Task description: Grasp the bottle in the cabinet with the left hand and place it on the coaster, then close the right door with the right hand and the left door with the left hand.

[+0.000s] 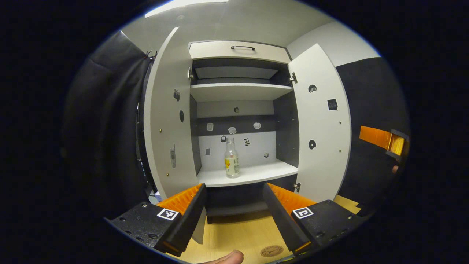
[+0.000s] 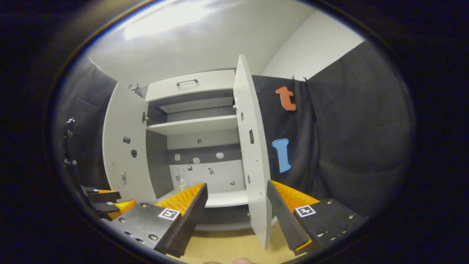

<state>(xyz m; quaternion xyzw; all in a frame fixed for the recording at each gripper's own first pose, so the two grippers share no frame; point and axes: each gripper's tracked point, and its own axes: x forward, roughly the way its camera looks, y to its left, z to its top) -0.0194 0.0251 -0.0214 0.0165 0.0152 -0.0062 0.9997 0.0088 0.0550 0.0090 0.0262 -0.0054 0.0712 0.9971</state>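
A clear bottle [image 1: 232, 158] with a yellow label stands upright on the lower shelf [image 1: 256, 174] of the white cabinet, whose left door [image 1: 166, 121] and right door [image 1: 322, 124] both stand wide. My left gripper [image 1: 234, 216] is open, well short of the shelf, with the bottle centred above the gap between its fingers. A round brown coaster [image 1: 271, 251] lies on the wooden tabletop near the right finger. In the right gripper view my right gripper [image 2: 236, 216] is open, the right door's edge [image 2: 256, 165] between its fingers; the bottle [image 2: 181, 180] shows beyond.
The other gripper [image 1: 388, 141] appears at the far right of the left gripper view, and the left one [image 2: 106, 201] low left in the right gripper view. A drawer with a handle [image 1: 242, 47] tops the cabinet. Black cloth walls flank both doors.
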